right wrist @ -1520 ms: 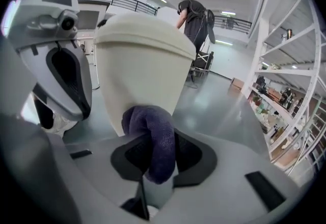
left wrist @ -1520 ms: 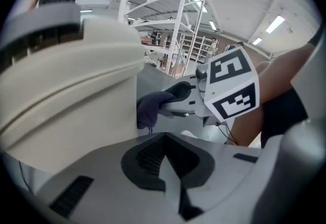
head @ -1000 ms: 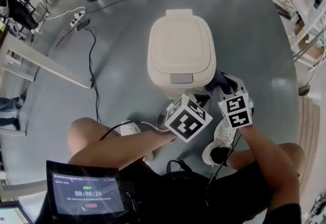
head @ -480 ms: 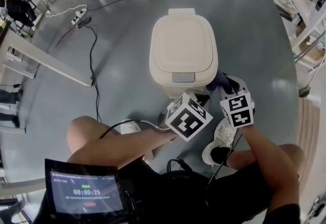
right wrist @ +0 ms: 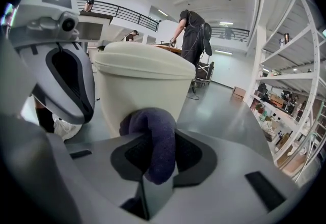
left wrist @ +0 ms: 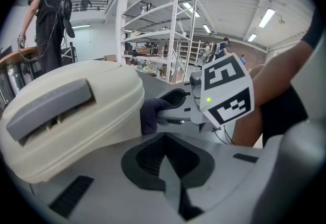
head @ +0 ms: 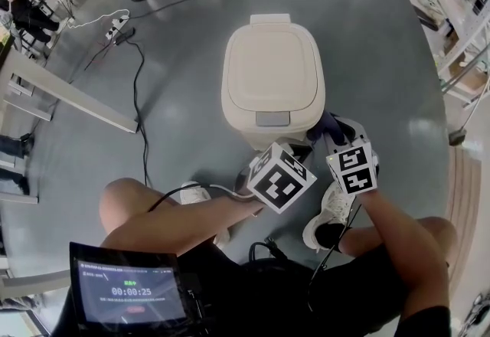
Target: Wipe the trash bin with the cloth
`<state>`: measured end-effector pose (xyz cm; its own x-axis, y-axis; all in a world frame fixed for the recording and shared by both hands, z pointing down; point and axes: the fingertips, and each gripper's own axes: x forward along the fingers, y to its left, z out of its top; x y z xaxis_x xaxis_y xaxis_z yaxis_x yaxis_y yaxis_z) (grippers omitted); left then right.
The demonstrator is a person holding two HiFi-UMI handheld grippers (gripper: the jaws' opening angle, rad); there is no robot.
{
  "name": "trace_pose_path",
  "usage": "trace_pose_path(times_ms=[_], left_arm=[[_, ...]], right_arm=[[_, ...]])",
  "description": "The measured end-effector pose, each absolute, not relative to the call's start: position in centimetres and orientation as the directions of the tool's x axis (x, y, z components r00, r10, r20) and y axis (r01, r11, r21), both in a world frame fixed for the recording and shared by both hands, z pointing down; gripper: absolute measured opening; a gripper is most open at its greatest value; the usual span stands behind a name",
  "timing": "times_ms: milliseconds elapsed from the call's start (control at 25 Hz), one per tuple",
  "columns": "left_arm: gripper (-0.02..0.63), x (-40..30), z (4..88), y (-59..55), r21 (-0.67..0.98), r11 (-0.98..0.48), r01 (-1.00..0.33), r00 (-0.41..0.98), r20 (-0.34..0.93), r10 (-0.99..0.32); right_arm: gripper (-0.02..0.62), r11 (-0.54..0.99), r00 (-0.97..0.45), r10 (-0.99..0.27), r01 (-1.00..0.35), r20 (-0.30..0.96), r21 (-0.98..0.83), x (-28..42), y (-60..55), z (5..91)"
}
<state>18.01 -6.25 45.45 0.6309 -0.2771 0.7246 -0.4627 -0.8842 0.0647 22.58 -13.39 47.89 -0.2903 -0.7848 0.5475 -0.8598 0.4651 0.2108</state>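
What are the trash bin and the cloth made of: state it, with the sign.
Trash bin: likely moulded plastic, cream, smooth with a dull sheen; rounded one-piece lid, soft edges. Cloth: dark purple-blue soft fabric, perhaps microfibre; matte, fuzzy, bunches limply.

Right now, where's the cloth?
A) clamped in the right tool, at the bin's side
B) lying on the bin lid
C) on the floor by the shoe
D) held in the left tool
A: the right gripper view shows the dark cloth pinched in the right tool, just in front of the bin wall below the lid. The left tool is shut on nothing.
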Motion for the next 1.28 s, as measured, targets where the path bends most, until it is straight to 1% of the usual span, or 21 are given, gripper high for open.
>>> trace_pose_path(times_ms=[440,680,920,1160,1280], left_arm=[[-0.003,17.3,50.5,-6.4,0.077,-0.871,-0.485,0.563,0.790,-0.244],[-0.003,16.5,53.1,-6.6,0.094,-0.857,-0.506,0.533,0.816,-0.225],[-0.003,16.1,54.8,-6.5,0.101,-0.858,-0.504,0.516,0.832,-0.206],[-0.003,15.5,56.2,-6.3,0.111,-0.850,-0.514,0.497,0.847,-0.190],[-0.003,15.0,56.5,-6.3,0.097,-0.853,-0.513,0.486,0.852,-0.196]], right_arm=[[0.089,0.539,-0.318,-0.728,-0.813,0.607,0.220,22.4,-13.9,52.3],[0.089,0.606,-0.320,-0.679,-0.752,0.661,0.259,22.2,-14.2,55.9],[0.089,0.690,-0.313,-0.608,-0.662,0.729,0.291,21.9,-15.1,60.3],[0.089,0.738,-0.338,-0.579,-0.604,0.742,0.301,21.0,-16.3,63.6],[0.089,0.750,-0.325,-0.566,-0.585,0.757,0.310,20.8,-16.4,64.6]])
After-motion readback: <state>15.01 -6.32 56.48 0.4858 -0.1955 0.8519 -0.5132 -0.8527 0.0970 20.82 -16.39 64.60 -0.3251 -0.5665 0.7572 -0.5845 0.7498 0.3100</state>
